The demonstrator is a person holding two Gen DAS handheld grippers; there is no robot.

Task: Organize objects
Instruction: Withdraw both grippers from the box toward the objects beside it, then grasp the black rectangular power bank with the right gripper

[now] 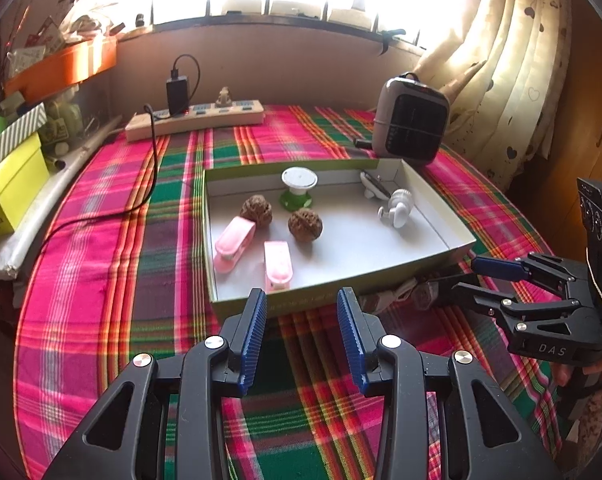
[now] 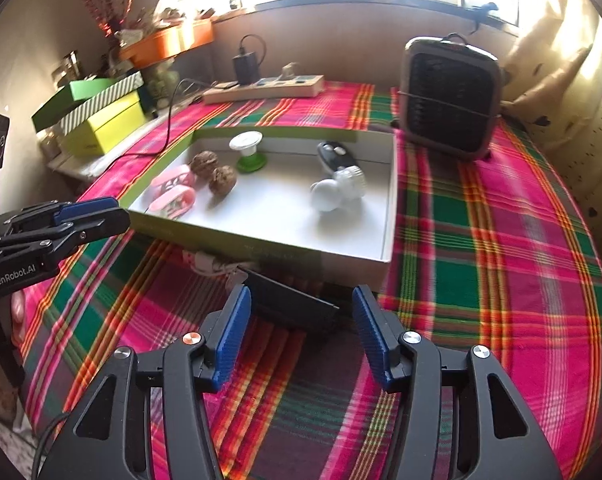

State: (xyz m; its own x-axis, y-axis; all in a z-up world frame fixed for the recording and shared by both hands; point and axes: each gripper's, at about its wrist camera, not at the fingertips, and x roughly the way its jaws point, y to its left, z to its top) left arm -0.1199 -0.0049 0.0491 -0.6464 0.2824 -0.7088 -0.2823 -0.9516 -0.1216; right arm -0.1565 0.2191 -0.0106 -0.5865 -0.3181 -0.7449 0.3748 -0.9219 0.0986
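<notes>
The left hand-held gripper (image 1: pixel 302 300) hangs wide apart and empty over the plaid-covered counter (image 1: pixel 113 264), just short of the near wall of the shallow box (image 1: pixel 441 216), which serves as the landmark. The right hand-held gripper (image 2: pixel 301 300) is also spread wide with nothing between its fingers; just ahead of it, against the near wall of the box (image 2: pixel 389 200), lies a dark flat object (image 2: pixel 293 304), and beside that a white cable bundle (image 2: pixel 209 262) touching the box wall.

Inside the box, toward its left side, lie two pink clips (image 1: pixel 235 244) (image 1: pixel 278 266) side by side. Just behind them sit two walnuts (image 1: pixel 256 210) (image 1: pixel 305 224), near each other but apart. At the box's far wall stands a green-and-white spool (image 1: pixel 298 188), upright. In the far right corner a black-and-white remote (image 2: pixel 333 154) leans, and just in front of it lies a white knobbed piece (image 2: pixel 339 190).

Beyond the box, at its far right, a small heater (image 1: pixel 413 120) stands on the counter. Behind the box, a power strip (image 1: pixel 197 118) lies along the wall with a black charger (image 1: pixel 177 94) plugged in. To the box's left are stacked yellow-green cartons (image 1: pixel 9 184).
</notes>
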